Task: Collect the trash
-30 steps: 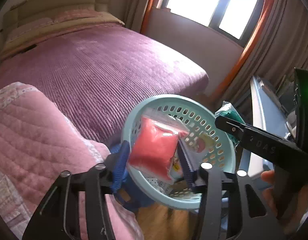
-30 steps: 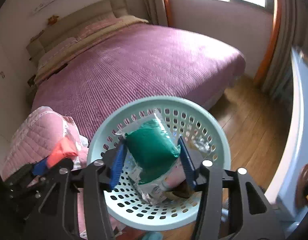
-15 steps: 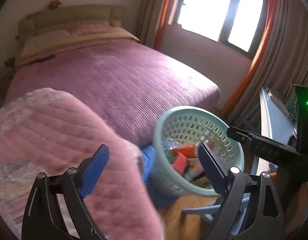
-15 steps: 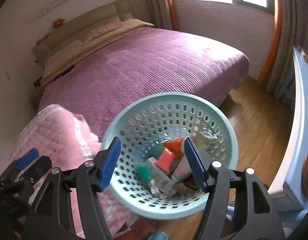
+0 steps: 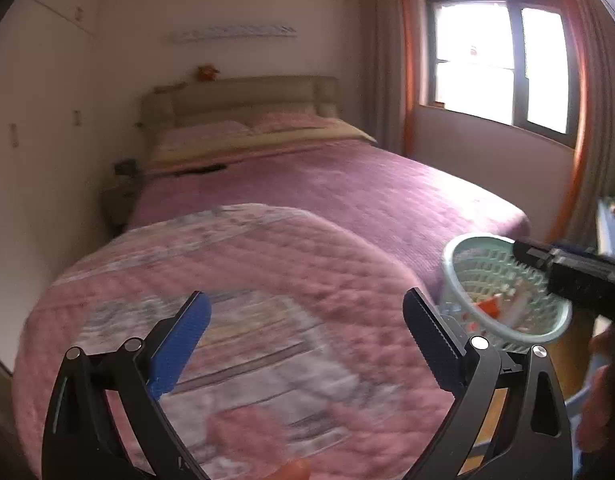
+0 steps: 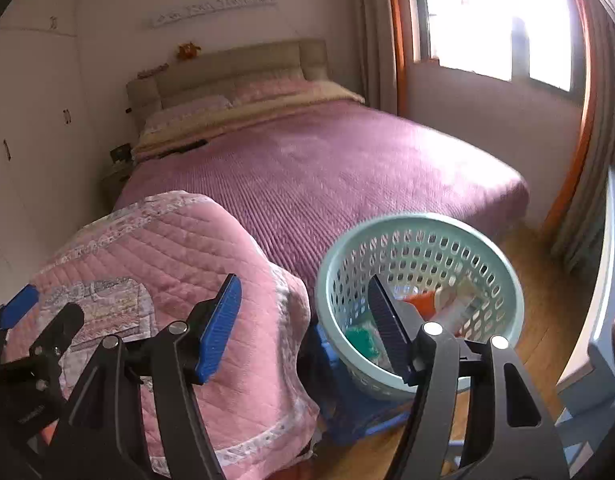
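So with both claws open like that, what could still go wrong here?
The basket seems perched on a blue stand near the pink quilt; a bump from the right claw hovering at its rim might tip it, spilling the collected trash. The left claw hangs over the quilt and could snag the fabric.

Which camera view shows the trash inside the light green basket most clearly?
The right wrist view. It looks down into the basket, so the orange tube and green packet show sharply. In the left wrist view the basket is small, blurred and partly behind the right hand-held gripper.
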`<state>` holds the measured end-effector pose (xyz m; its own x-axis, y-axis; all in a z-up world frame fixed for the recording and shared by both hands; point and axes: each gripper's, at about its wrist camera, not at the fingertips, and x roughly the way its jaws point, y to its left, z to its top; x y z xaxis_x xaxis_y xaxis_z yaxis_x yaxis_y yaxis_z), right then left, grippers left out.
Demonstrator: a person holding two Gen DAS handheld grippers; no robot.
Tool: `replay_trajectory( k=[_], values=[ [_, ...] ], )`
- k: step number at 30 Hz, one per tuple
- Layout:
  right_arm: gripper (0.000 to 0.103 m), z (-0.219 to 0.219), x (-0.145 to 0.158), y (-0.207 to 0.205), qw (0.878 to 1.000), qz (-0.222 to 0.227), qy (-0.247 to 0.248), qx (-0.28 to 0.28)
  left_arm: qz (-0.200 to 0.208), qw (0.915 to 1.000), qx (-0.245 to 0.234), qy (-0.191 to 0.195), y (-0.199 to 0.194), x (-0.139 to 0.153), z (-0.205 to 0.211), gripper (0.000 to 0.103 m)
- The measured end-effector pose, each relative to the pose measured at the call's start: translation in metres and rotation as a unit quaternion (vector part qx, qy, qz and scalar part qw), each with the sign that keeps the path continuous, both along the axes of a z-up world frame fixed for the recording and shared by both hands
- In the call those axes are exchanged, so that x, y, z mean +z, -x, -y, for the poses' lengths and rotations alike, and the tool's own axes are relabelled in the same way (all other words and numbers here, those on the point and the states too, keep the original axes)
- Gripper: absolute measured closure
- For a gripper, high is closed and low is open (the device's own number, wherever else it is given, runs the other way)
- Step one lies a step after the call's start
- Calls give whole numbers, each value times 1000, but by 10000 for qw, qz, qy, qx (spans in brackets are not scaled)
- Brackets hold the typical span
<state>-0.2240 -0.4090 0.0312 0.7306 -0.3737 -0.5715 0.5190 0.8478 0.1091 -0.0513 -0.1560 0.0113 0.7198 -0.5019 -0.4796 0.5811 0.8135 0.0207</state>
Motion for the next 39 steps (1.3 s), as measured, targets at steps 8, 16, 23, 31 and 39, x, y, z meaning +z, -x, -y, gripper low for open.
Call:
replay_trajectory(
  k=[8,16,23,31,39],
  values=[
    [41,-33,-10,10,9974,279,637,-191,157,9992,273,261,2,-25,-24,9],
    [41,-42,-18,14,9962,374,760,-193,102,9989,299,332,0,-33,-28,8],
    [41,-42,-27,8,9973,348,640,-90,122,9993,268,242,1,-35,-24,7],
    [41,-39,-32,5,9980,372,512,-13,24,9994,295,191,-2,-37,-23,7],
    [41,-39,-34,4,9983,383,436,66,3,9994,310,171,-4,-39,-23,7]
  ],
)
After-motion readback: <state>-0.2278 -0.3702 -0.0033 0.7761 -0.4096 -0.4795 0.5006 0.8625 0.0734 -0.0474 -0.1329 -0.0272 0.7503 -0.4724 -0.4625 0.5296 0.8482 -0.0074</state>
